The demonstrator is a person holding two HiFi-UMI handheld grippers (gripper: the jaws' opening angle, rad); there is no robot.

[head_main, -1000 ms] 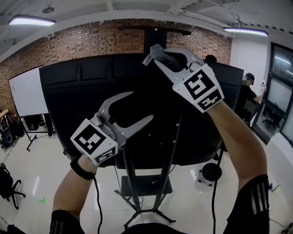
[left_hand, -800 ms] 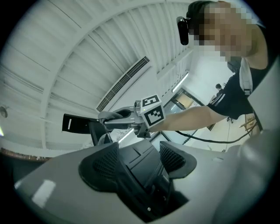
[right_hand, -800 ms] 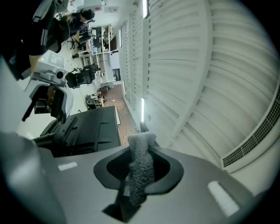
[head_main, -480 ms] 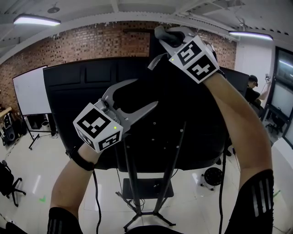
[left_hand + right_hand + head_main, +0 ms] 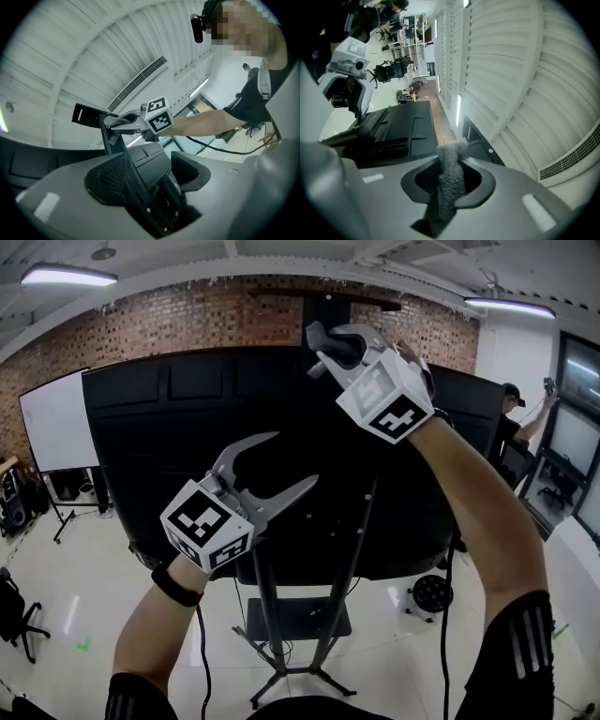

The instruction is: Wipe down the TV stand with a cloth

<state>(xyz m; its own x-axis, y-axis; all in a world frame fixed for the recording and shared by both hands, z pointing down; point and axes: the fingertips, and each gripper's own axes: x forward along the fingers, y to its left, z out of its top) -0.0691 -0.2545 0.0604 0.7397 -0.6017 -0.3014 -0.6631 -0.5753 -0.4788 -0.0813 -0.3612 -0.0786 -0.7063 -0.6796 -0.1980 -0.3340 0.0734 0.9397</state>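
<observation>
Right gripper [image 5: 317,351] has dipped slightly, jaws clamped on one cloth [image 5: 450,180]; left gripper [image 5: 292,457] holds jaws apart.

We see the cloth [image 5: 450,187], grey and nubbly, bunched into an upright roll (one end poking free), pinched between the right gripper's [image 5: 452,171] jaws, high near the stand's top. The TV stand [image 5: 265,607] is black, upright, with thin posts on splayed feet.

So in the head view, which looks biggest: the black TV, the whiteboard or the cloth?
1. The black TV is by far the largest.
2. The whiteboard comes next. It seems to stand farther back, so it may look smaller than it really is.
3. The cloth looks smallest, even though it is nearest the camera.
</observation>
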